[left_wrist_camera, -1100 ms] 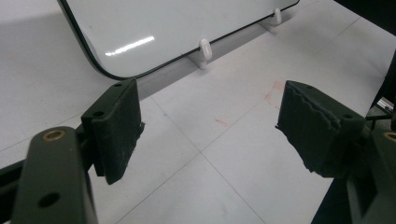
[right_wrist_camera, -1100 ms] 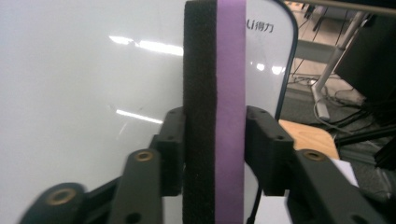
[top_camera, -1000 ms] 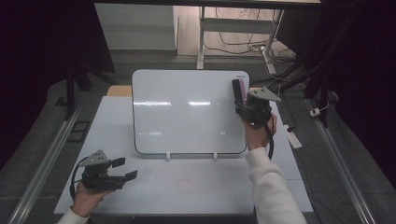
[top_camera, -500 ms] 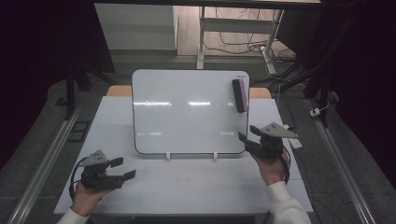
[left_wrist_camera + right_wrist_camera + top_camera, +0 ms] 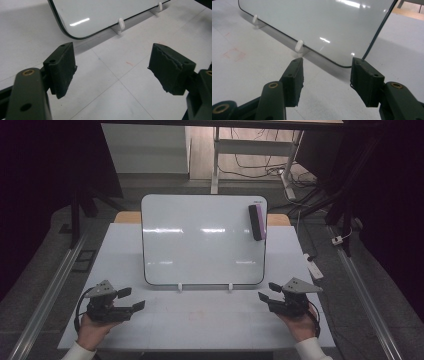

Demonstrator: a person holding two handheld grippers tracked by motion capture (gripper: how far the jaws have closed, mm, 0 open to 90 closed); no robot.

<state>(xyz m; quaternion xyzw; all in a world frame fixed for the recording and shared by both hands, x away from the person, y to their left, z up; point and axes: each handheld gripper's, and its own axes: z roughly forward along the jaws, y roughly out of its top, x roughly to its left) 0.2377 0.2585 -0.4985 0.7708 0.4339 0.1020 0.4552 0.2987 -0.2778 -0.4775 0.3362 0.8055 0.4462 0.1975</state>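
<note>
While both hands rest low at the near edge of the tabletop, the left hand-held gripper lies at the near left corner and the right hand-held gripper at the near right, well apart from each other. The whiteboard stands tilted back on two small white feet between them, toward the far side of the tabletop. The eraser, black with a purple back, clings upright to the board face near its upper right corner, well apart from both grippers.

Left hand-held gripper: released, jaws spread, nothing between the pads; the left gripper view shows bare tabletop between them and the board's lower corner beyond.

Right hand-held gripper: released, jaws have just been opening, nothing between them; the right gripper view shows the board's lower right corner just ahead of the jaws.
</note>
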